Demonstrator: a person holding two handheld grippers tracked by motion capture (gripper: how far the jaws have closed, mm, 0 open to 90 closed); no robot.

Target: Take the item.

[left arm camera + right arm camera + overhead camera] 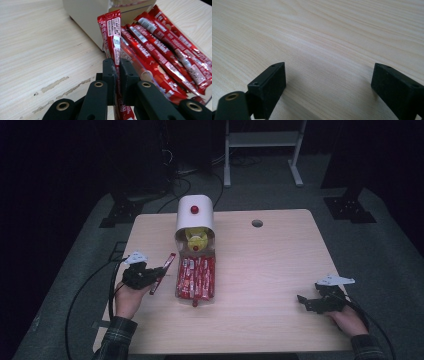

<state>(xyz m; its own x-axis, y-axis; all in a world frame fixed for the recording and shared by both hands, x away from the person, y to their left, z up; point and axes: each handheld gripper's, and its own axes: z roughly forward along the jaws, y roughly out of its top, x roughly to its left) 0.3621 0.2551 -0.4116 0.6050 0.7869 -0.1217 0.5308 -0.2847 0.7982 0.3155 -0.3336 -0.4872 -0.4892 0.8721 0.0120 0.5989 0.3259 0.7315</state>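
Observation:
My left gripper [156,274] [117,65] is shut on a long red snack stick packet [163,273] [113,32], held just left of a clear tray [178,285] that holds several like red packets [196,277] [162,50]. Behind the tray stands a white dome-shaped dispenser [195,215] [87,17] with a red knob [194,210] and something yellow [196,238] in its mouth. At the table's right, near the front edge, my right gripper [303,301] [328,80] rests open over bare wood, nothing between its jaws.
The light wooden table [265,265] has a round cable hole [257,223] at the back. Black cables trail off its left side. A white metal stand [262,145] and dark equipment bases stand on the floor behind.

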